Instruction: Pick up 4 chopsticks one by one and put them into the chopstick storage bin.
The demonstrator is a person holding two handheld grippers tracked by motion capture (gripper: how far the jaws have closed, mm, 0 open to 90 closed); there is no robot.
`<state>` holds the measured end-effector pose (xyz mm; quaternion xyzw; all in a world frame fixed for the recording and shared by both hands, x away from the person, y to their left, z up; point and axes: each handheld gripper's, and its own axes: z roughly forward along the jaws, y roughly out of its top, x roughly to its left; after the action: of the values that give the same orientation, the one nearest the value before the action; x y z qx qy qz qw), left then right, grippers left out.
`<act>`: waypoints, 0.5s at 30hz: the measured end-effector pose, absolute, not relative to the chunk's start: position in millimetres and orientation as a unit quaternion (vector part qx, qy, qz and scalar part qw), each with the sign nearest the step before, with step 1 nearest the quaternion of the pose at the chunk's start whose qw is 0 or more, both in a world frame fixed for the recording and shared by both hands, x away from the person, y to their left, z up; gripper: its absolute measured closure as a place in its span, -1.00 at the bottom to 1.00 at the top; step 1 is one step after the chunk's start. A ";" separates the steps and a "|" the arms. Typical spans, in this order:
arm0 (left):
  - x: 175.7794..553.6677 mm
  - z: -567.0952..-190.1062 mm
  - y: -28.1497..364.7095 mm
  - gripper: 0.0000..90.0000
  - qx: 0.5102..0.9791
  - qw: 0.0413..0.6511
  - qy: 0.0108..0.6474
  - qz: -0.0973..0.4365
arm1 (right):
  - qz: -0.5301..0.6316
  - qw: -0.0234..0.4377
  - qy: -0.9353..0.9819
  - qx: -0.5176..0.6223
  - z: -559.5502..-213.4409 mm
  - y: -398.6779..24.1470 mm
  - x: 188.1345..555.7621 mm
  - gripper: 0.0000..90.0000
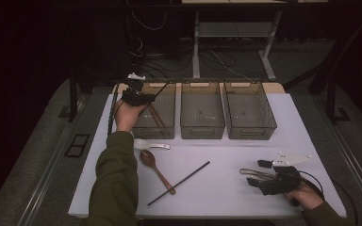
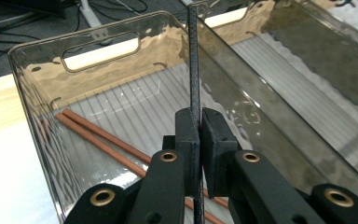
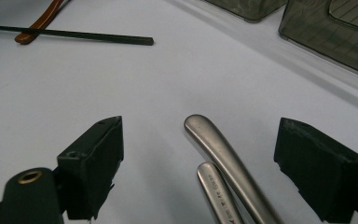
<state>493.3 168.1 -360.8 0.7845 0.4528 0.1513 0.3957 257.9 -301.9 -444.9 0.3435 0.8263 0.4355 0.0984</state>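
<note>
Pinching 1 black chopstick (image 2: pixel 195 60) upright, left gripper (image 2: pixel 200 135) over leftmost bin (image 2: pixel 98 46). Lying lengthwise inside: 2 brown chopsticks (image 2: pixel 102 135)

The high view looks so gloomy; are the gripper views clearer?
High view: dim, room nearly black beyond the table. Left gripper view: brighter, wavy reflections warp the bin wall. Right gripper view: even light, soft sheen on the metal handles, far bins slightly blurred.

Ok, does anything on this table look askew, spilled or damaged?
Nothing looks spilled or broken. The left tool holds a black chopstick upright over the left bin, where two brown chopsticks lie slanted. Another black chopstick lies loose on the table, its tip beside a wooden spoon.
</note>
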 end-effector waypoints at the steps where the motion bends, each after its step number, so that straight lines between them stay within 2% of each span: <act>1: 494.2 -361.8 167.7 0.88 0.782 0.397 0.455 0.150 | 0.436 0.099 0.826 0.344 -445.0 -302.0 257.9 -0.65; 7: 501.4 -370.0 166.6 0.88 0.771 0.405 0.469 0.146 | 0.437 0.098 0.825 0.345 -445.5 -301.9 257.9 -0.65; 15: 505.1 -379.3 163.1 0.87 0.779 0.390 0.470 0.141 | 0.437 0.099 0.825 0.344 -445.6 -302.4 257.9 -0.65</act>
<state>505.1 163.1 -379.3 0.7791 0.4703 0.1410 0.3899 257.9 -302.4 -445.6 0.3443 0.8249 0.4373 0.0987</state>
